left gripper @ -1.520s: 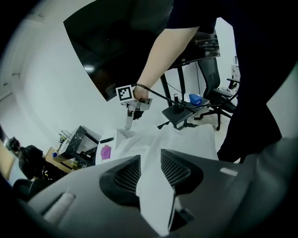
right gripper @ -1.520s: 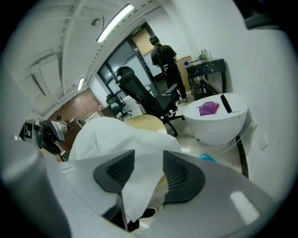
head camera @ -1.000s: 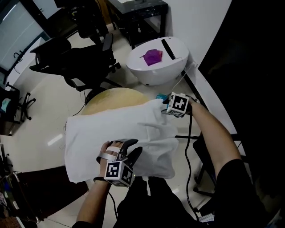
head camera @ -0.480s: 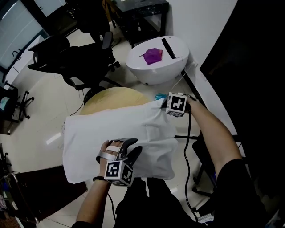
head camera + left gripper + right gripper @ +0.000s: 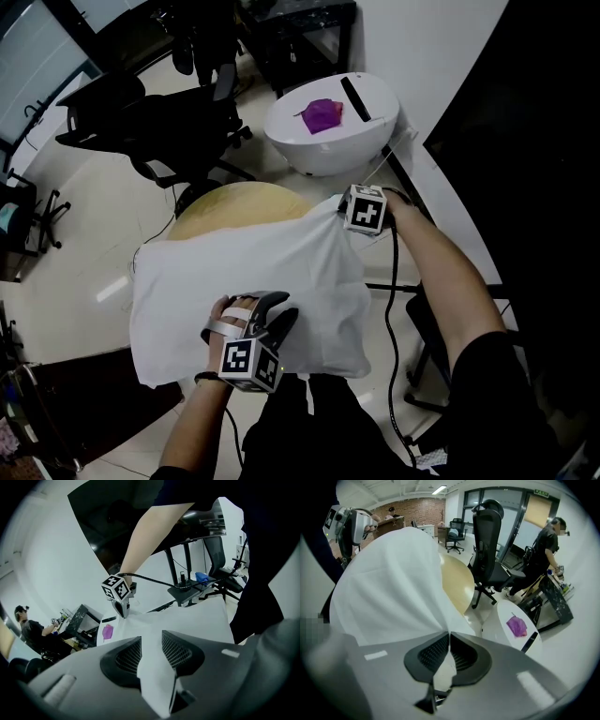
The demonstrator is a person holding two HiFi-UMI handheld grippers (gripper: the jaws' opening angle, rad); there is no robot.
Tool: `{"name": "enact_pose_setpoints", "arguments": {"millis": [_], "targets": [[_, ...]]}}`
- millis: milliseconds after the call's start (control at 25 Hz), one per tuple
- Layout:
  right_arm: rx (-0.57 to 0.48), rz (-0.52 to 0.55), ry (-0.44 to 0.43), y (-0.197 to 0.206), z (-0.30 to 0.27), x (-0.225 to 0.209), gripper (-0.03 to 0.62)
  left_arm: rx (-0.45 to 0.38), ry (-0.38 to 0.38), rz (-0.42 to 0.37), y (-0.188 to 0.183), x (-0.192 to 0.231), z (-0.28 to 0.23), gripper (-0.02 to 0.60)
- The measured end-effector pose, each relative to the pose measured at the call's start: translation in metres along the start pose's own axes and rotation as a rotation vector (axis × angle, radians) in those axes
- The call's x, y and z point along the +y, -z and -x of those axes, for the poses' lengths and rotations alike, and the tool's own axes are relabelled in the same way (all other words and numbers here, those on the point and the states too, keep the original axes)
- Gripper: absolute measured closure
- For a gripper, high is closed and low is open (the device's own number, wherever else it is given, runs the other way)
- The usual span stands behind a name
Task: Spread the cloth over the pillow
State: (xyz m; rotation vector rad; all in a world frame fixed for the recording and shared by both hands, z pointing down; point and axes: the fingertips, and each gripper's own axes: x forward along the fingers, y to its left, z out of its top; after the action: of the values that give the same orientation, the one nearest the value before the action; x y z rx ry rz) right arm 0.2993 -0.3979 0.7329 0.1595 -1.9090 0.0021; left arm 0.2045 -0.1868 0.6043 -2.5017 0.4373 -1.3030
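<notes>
Though lightly creased, taut white cloth (image 5: 234, 272).

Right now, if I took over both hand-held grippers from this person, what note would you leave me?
Left hand-held gripper: shut on the near edge of the white cloth.
Right hand-held gripper: jaws have just been closing and now pinch the cloth's far right corner.
Things: the cloth lies over the pillow on the round tan table; the pillow is covered and I cannot tell it apart from the cloth.
Done: both ends gripped, cloth stretched between them.
Left: probably smooth it flat, check the edges, then release.
</notes>
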Motion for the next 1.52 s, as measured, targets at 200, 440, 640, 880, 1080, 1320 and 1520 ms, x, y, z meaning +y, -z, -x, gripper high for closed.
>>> {"name": "enact_pose_setpoints", "arguments": {"millis": [200,440,640,880,1080,1320,1520], "targets": [[0.007,-0.010,0.062,0.003,-0.016,-0.007,0.576,0.017,0.016,-0.003,0.009,-0.006,-0.003,0.456],[0.003,-0.070,0.078,0.010,-0.021,-0.009,0.579,0.019,0.032,0.003,0.014,-0.009,-0.005,0.456],[-0.060,-0.140,0.108,0.001,0.002,-0.018,0.577,0.011,0.005,0.004,0.007,-0.003,0.000,0.456],[-0.209,-0.211,0.133,-0.031,0.060,-0.011,0.586,0.010,-0.037,0.008,0.000,0.008,0.023,0.456],[-0.323,-0.195,0.166,-0.072,0.122,0.012,0.587,0.014,-0.139,0.044,0.002,0.025,0.065,0.456],[-0.458,-0.141,0.150,-0.127,0.198,0.068,0.588,0.074,-0.217,0.107,0.033,0.020,0.114,0.456],[-0.565,-0.099,0.140,-0.175,0.243,0.115,0.588,0.139,-0.289,0.154,0.064,0.015,0.164,0.456]]}}
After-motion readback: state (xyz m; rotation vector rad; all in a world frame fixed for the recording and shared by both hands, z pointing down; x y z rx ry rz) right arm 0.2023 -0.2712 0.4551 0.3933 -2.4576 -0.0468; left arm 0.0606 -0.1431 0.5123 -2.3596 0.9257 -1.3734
